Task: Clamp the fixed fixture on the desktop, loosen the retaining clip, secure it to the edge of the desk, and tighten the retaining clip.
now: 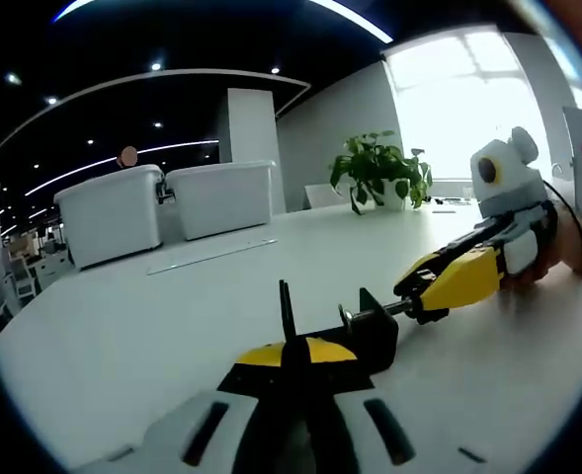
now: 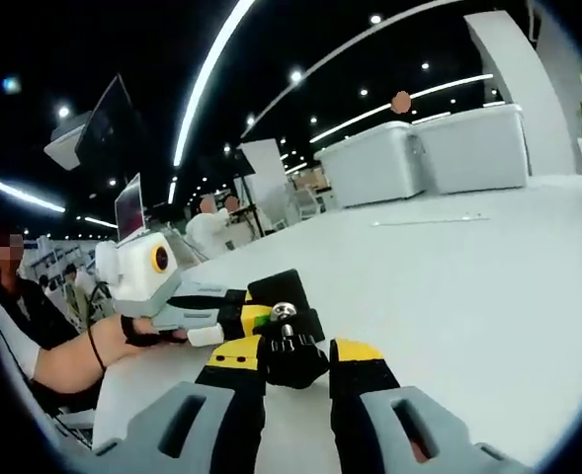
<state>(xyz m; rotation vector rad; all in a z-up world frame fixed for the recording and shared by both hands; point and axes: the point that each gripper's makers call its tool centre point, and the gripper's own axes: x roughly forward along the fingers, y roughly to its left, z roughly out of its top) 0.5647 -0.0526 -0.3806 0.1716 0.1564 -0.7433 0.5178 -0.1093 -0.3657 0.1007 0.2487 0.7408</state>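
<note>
1. Left gripper view, from its left side: a white desk (image 1: 123,326) is spread across the lower half, and two white storage bins (image 1: 162,207) are seen at about 10 o'clock, standing side by side on the desk's far part.
2. A thin, pale strip (image 1: 209,256) is laid flat on the desk just in front of the bins.
3. At 6 o'clock the left gripper (image 1: 292,380) is seen with its yellow-and-black jaws drawn narrow around the black clamp (image 1: 355,331); the clamp's thin upright plate is pinched between them, and the clamp sits on the desk surface.
4. At 1 o'clock a potted plant (image 1: 381,170) is set on the far desk before a bright window.
5. At 3 o'clock the right gripper (image 1: 417,294) reaches in from the right, and its yellow tips are closed on the end of the clamp's screw (image 1: 370,315).
6. Right gripper view, from its left side: a person's hand (image 2: 137,331) is seen at 8 o'clock, holding the white body of the left gripper (image 2: 233,326).
7. At 6 o'clock the right gripper (image 2: 295,370) is held nearly closed around the clamp's black knob (image 2: 291,357), with the metal screw end (image 2: 284,312) showing just above.
8. At 1 o'clock the white bins (image 2: 429,153) are seen again, well apart from the clamp.
</note>
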